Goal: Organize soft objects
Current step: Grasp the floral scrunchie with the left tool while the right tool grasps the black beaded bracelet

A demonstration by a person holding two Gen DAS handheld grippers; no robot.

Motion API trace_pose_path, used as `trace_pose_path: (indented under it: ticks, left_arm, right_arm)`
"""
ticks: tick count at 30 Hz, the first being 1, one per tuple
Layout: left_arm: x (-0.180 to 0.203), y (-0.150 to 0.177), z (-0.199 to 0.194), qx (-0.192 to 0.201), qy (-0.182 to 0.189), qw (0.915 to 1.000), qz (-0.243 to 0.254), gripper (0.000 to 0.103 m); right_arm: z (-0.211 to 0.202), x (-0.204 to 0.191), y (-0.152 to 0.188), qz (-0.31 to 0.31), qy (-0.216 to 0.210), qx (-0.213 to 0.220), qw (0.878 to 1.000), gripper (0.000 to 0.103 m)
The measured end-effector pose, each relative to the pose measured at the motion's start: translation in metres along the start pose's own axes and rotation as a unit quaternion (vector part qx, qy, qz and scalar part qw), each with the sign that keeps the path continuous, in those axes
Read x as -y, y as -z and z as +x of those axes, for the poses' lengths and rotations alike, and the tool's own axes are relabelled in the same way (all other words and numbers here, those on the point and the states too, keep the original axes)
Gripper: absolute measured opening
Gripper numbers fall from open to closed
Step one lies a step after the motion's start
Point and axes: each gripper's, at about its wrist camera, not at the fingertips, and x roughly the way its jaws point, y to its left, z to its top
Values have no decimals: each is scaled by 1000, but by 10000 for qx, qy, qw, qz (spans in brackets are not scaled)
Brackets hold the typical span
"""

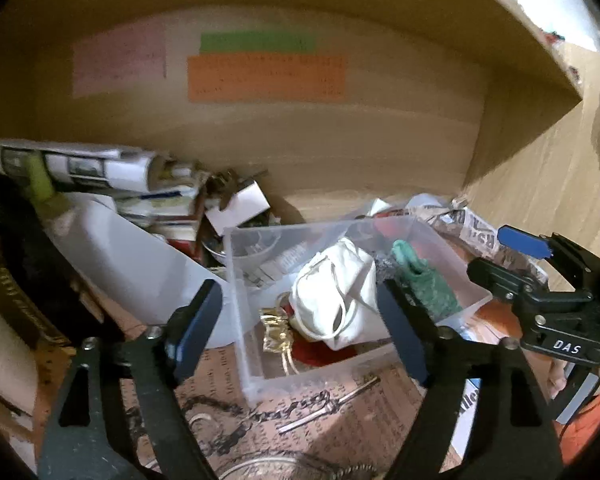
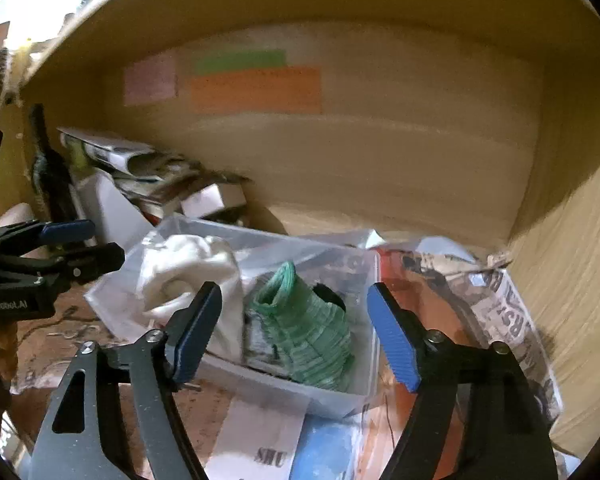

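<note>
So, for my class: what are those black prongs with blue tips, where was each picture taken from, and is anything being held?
No robot here: a person holds a two-fingered tool in each hand, each carrying a wide-angle camera looking along its fingers. One picture comes from the left tool, the other from the right tool. Both are open and hold nothing. They face a clear plastic bin on a newspaper-lined shelf. In the bin lie a white cloth pouch and a green knitted piece. A chain lies in front.
</note>
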Motion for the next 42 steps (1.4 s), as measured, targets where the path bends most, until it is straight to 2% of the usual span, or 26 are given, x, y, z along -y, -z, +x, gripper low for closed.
trace_pose_path:
  ticks: [5, 11, 19, 25, 30, 33, 34, 35, 36, 38, 40, 42]
  left_arm:
    - [-5, 10, -24, 109, -109, 9999, 63, 91]
    - [-15, 41, -32, -224, -4, 9997, -8, 92]
    - [-15, 98, -28, -946, 142, 9954, -47, 92]
    - [-11, 122, -34, -1082, 331, 9936, -51, 92]
    - [-11, 134, -34, -1189, 496, 9917, -46, 91]
    - [-10, 140, -28, -1337, 631, 9890, 25, 79]
    - [-10, 142, -25, -1393, 663, 9880, 42, 73]
    - [-9, 144, -22, -1412, 665, 9877, 61, 72]
    - [-9, 145, -22, -1363, 648, 9885, 75, 72]
    - [-8, 145, -23, -1309, 617, 9894, 112, 60]
    - [-9, 146, -22, -1301, 614, 9895, 121, 55]
    - [-12, 146, -20, -1286, 630, 9896, 91, 53]
  right_arm:
    - [-22, -20, 8, -145, -175, 173, 9996, 78]
    - [-30, -45, 32, -325, -389, 29, 9987, 79]
    - [-6, -64, 70, -386, -597, -657, 9953, 79]
    - [16, -80, 83, -532, -1020, -1218, 9859, 79]
    - [33, -98, 89, -829, -1186, -1593, 9766, 76]
    - [43, -106, 89, -998, -1268, -1791, 9705, 68]
    - [48, -109, 90, -1077, -1268, -1860, 9684, 62]
    - [52, -111, 90, -1102, -1276, -1893, 9673, 59]
    - [53, -111, 90, -1093, -1302, -1876, 9674, 57]
    - [54, -108, 89, -1028, -1249, -1846, 9694, 48]
    - [54, -103, 90, -978, -1147, -1825, 9716, 35]
    - [52, -96, 91, -924, -1036, -1799, 9738, 30]
